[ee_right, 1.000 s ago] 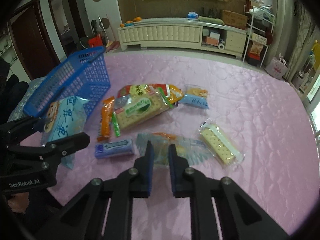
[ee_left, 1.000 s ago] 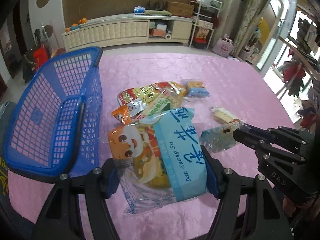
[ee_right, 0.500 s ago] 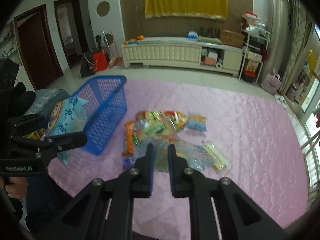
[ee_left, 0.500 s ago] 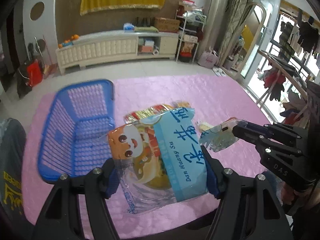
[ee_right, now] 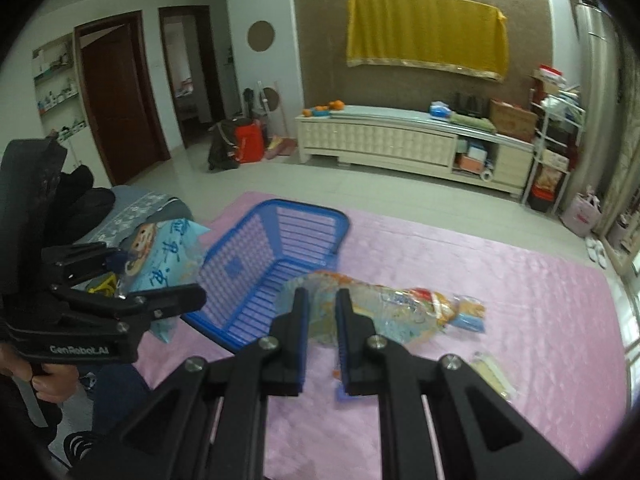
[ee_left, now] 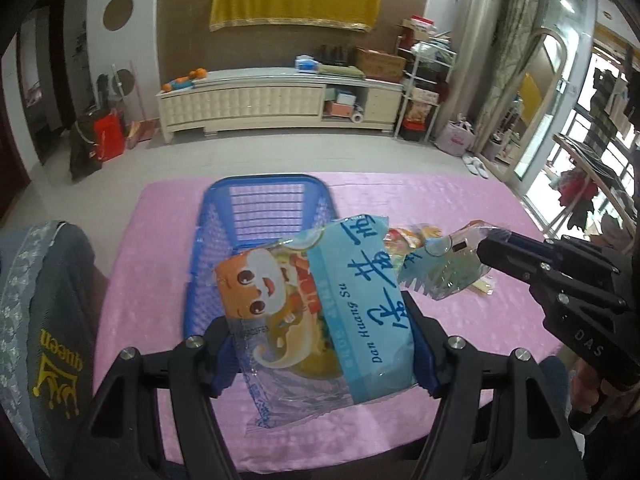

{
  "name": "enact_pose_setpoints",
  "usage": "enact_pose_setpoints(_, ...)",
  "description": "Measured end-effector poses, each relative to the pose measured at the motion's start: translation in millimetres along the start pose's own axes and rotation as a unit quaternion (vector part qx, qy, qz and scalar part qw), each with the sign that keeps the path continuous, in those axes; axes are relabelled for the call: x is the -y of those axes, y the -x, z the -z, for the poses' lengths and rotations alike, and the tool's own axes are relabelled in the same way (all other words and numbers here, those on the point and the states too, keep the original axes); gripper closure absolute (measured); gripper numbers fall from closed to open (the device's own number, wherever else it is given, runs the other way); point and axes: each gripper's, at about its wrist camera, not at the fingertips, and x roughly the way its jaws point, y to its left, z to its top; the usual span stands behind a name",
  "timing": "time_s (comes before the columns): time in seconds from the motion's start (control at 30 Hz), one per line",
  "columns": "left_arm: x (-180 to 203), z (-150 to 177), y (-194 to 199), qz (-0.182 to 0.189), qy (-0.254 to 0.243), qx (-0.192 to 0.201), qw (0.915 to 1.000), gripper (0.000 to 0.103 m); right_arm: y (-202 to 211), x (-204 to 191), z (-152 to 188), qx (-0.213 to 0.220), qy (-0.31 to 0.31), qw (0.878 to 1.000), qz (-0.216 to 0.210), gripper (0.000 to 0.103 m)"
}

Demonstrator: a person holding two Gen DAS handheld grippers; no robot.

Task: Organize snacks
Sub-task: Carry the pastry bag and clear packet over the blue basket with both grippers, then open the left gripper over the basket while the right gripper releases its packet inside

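My left gripper (ee_left: 320,334) is shut on a big light-blue snack bag (ee_left: 332,296) with a cartoon face and holds it in the air above the near end of the blue basket (ee_left: 260,212). The right gripper (ee_right: 322,300) is shut on the edge of a clear, bluish snack bag (ee_right: 384,312), which hangs over the table beside the basket (ee_right: 280,240). The left wrist view shows that clear bag (ee_left: 448,268) dangling from the right gripper (ee_left: 490,246). In the right wrist view the left gripper (ee_right: 160,276) and its bag (ee_right: 168,248) are at the left.
A pink cloth covers the table (ee_right: 520,300). Loose snacks lie right of the basket: a mixed pile (ee_right: 436,302), a small blue packet (ee_right: 470,318), a cracker packet (ee_right: 492,372). A grey-covered chair (ee_left: 40,320) stands at the near left corner.
Both grippers have risen and drawn back from the table, each carrying its bag. The clear bag has come up off the cloth. The basket now sits behind the left bag.
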Motion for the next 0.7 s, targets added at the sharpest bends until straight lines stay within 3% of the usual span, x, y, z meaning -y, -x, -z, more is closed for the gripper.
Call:
enact_pose_setpoints(0.2,-35,4,-17,-0.002,0.015,-0.023,0.9996,0.036,-28,-23,-9,-0.017,0.004,0.999,-0.028,0.087)
enact_pose_setpoints(0.53,-59,1,-56,0.003,0.016,-0.07,0.9974,0.036,-71,-43,-12,-0.039,0.013,0.998,-0.046,0.087)
enact_pose_setpoints(0.7,-66,0,-75,0.028,-0.001,-0.097,0.9949,0.036,-83,-44,-11,-0.049,0.006,0.997,-0.059,0.087)
